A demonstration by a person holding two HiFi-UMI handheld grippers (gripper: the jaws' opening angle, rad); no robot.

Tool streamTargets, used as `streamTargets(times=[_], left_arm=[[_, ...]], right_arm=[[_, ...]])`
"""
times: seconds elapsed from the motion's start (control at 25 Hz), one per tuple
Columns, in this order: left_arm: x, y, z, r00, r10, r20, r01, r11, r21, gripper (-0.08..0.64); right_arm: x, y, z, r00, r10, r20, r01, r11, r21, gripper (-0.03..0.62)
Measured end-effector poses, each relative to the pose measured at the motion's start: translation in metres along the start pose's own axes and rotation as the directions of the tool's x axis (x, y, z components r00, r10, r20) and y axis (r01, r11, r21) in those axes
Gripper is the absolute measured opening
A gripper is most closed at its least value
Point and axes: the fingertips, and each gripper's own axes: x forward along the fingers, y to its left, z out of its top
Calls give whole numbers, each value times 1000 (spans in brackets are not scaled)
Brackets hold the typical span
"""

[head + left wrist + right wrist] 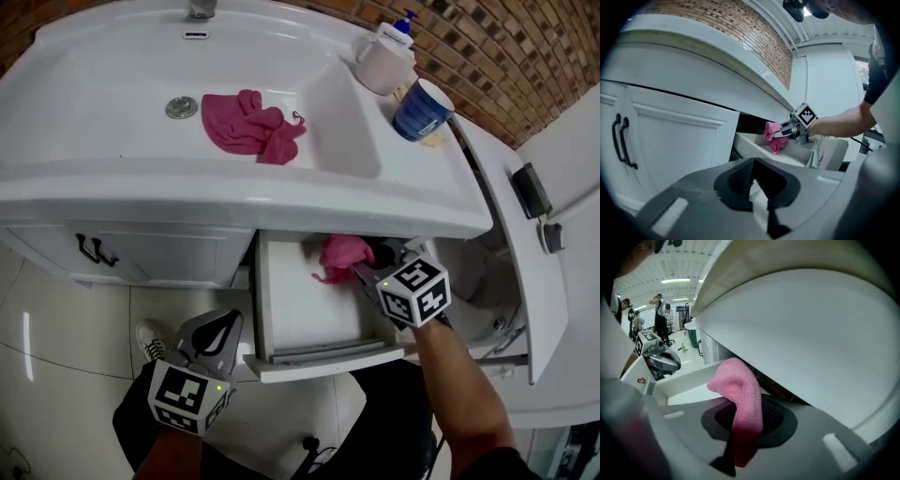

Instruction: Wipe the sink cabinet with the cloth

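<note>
My right gripper (361, 267) is shut on a pink cloth (342, 255) inside the open white drawer (305, 314) under the sink counter. In the right gripper view the cloth (740, 399) stands up from between the jaws of that gripper (743, 425), just below the counter's underside. The left gripper view shows the right gripper (782, 133) and the cloth (772, 137) over the drawer. My left gripper (217, 328) hangs lower left, in front of the cabinet, shut and holding nothing (752, 176). A second pink cloth (248, 125) lies in the basin.
A white cup (382, 64) and a blue cup (422, 109) stand on the counter's right end. A cabinet door with a black handle (94, 251) is to the drawer's left. Another door (525, 244) hangs open at right. A shoe (150, 339) rests on the tiled floor.
</note>
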Motion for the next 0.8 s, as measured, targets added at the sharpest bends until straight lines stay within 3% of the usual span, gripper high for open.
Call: streamTargets(times=[0.52,0.64,0.8], left_arm=[[4,-6,6,1000,-1,22,0,1000,10,6],[4,-5,5,1000,2,22,-2,1000,4,6],[1,0,3,1000,10,20,-10,1000,-5,6]], right_arm=[[-40,-40,-29,995,-89,-38,89,996,13,80],[-43,-28,-13,998,-57,7,57,998,2,80],[-42,19,31,994,63,92,-56,995,-80,80]])
